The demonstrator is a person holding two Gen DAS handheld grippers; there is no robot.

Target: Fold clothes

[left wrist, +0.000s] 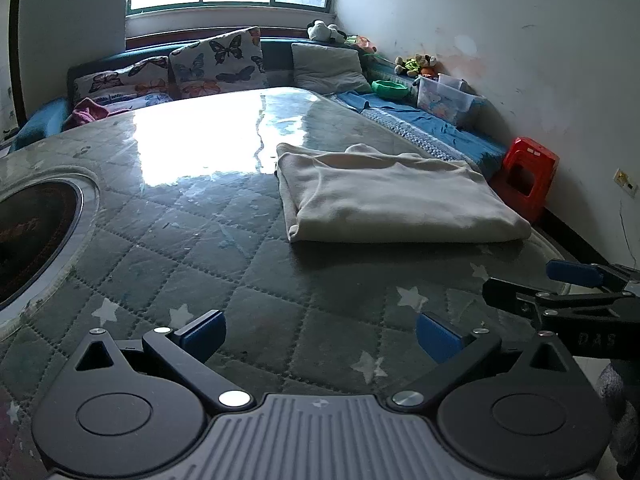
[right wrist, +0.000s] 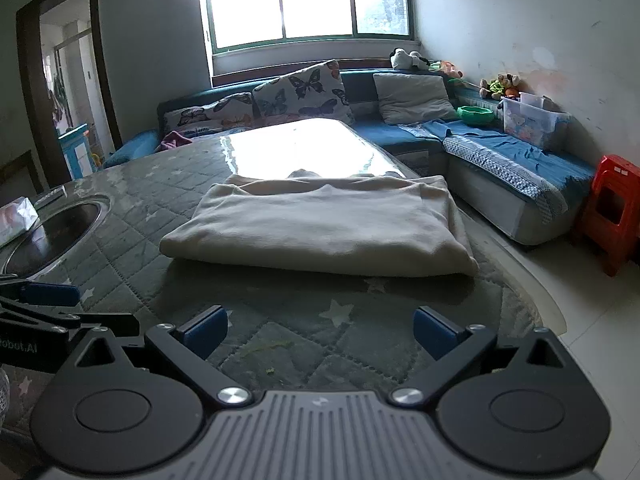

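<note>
A cream garment (left wrist: 394, 196) lies folded into a flat rectangle on the quilted grey table cover (left wrist: 240, 264); in the right wrist view the same garment (right wrist: 320, 226) sits straight ahead. My left gripper (left wrist: 320, 336) hovers open over the cover, short of the garment's near left corner, with nothing between its blue pads. My right gripper (right wrist: 320, 330) is open too, empty, just before the garment's near edge. The right gripper (left wrist: 560, 284) also shows at the right edge of the left wrist view.
A round metal-rimmed recess (right wrist: 52, 232) is set in the table at the left, with a tissue box (right wrist: 16, 216) beside it. A blue corner sofa (right wrist: 500, 152) with cushions, a plastic bin (right wrist: 532, 120) and a red stool (right wrist: 612, 216) stand beyond the table.
</note>
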